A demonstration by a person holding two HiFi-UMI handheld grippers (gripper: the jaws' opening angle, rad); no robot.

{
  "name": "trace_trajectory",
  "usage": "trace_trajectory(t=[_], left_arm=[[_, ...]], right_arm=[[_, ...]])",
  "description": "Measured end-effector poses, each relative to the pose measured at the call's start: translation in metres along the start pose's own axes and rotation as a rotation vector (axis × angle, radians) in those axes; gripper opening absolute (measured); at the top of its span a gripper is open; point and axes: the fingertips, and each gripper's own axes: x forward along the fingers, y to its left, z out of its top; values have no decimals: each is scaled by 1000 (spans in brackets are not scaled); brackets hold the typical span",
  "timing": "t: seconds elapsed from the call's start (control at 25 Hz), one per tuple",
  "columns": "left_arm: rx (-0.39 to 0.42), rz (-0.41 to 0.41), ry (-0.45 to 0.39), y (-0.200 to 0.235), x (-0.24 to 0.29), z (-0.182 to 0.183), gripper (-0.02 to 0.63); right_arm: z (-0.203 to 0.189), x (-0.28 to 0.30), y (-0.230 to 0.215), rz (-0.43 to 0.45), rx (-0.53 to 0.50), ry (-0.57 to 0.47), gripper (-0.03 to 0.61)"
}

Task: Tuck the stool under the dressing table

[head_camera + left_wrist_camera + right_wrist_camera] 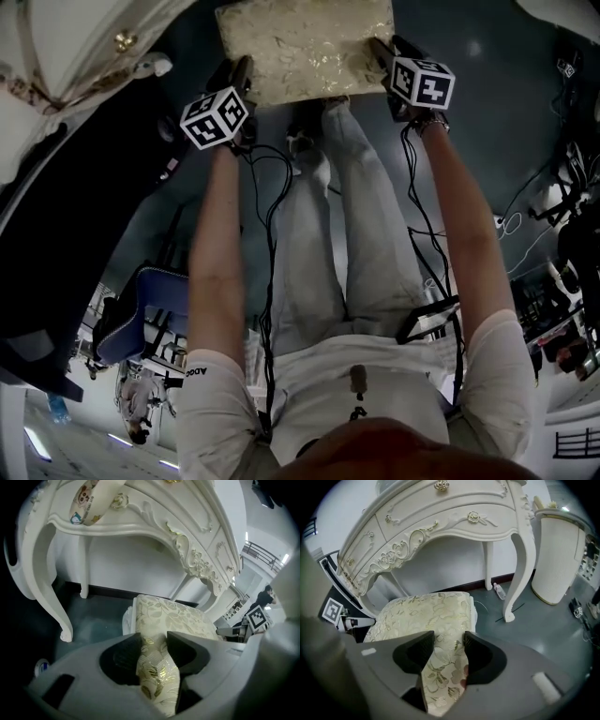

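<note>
The stool [305, 47] has a cream cushion with a gold leaf pattern and stands on the dark floor just ahead of my feet. My left gripper [242, 75] is shut on the cushion's left edge and my right gripper [382, 54] on its right edge. In the left gripper view the fabric edge fills the gap between the jaws of the left gripper [153, 651], with the stool [173, 618] beyond. The right gripper [447, 651] clamps the cushion [424, 613] the same way. The white carved dressing table [154, 522] [440, 522] stands just behind the stool, its knee space facing it.
Curved table legs [51, 597] [520, 573] flank the opening. A tall white cabinet [555, 559] stands right of the table, and a small bottle [499, 591] lies by the wall. Cables [525, 225] trail on the floor at the right. A blue chair [141, 309] is behind me.
</note>
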Motion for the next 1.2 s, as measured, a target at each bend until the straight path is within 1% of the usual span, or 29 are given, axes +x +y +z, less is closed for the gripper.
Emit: trace_trajectory(t=[0.16, 0.48, 0.68, 0.76, 0.84, 0.92, 1.08, 1.2], left_arm=[[-20, 7, -44, 3, 18, 26, 183], [-69, 12, -116, 12, 40, 61, 183], [-83, 35, -149, 18, 48, 80, 187], [-70, 41, -160, 16, 44, 82, 186], [-43, 45, -169, 11, 34, 78, 144], [-35, 37, -153, 3, 23, 63, 144], [-29, 24, -53, -11, 3, 16, 169], [-11, 30, 18, -16, -3, -14, 172]], right_arm=[[38, 20, -4, 18, -29, -34, 215], [94, 56, -7, 32, -86, -67, 215], [119, 71, -9, 39, -113, -93, 218], [122, 68, -9, 43, -98, -107, 218], [118, 57, -9, 32, -83, -124, 207], [101, 44, -8, 26, -80, -113, 209], [53, 17, -4, 19, -41, -65, 210], [22, 6, -2, 8, -60, -6, 207]])
